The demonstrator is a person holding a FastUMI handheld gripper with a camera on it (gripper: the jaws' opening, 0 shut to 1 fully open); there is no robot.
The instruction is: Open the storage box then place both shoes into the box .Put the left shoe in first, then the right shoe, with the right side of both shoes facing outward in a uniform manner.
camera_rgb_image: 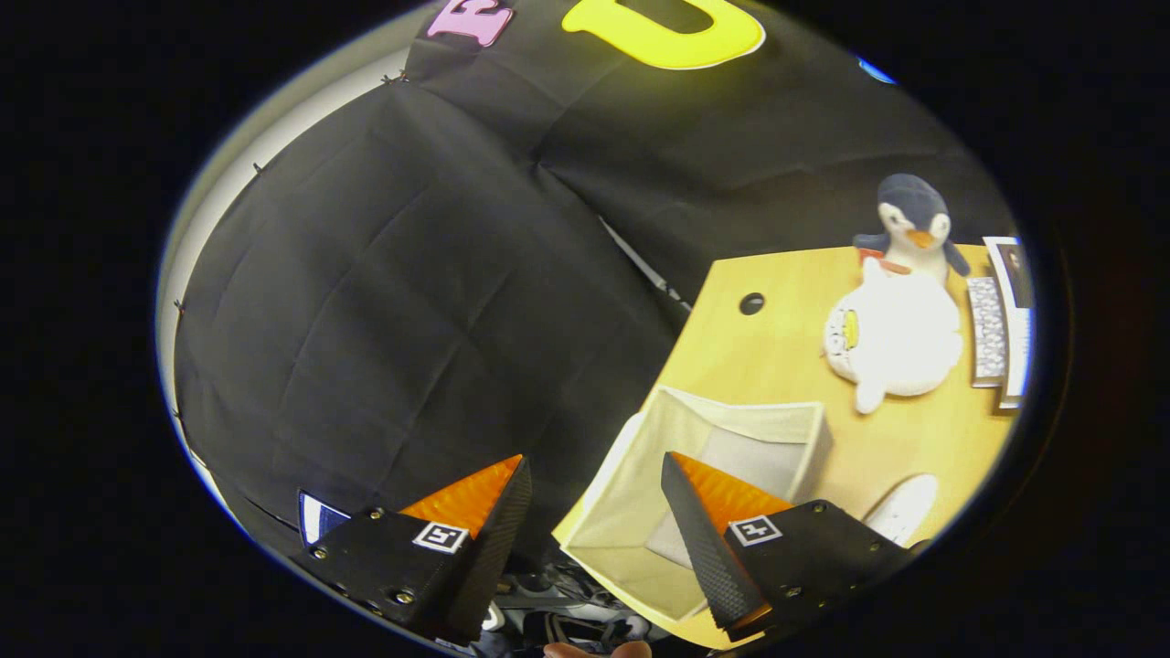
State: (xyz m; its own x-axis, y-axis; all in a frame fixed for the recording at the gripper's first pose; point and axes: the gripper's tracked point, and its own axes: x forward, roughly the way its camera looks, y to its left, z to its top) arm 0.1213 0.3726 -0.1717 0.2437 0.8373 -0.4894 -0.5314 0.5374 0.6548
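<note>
Looking: we see our gripper (594, 484) raised above the desk's near corner, tilted, with the black cloth wall ahead.
Gripper: we hold its fingers spread wide apart, with nothing between them.
Box: the cream box (640, 512) stands open on the desk (786, 347), just ahead of our right finger, which overlaps its inner wall in view; we cannot tell whether they touch.
Inside: we see pale lining and a grey floor patch.
Shoe: one white shoe (905, 507) lies on the desk beside the box, just beyond our right finger's mount.
Penguin: a plush penguin (900, 311) lies further back, well apart from the box.
Keyboard: a keyboard (987, 329) sits past the penguin.
</note>
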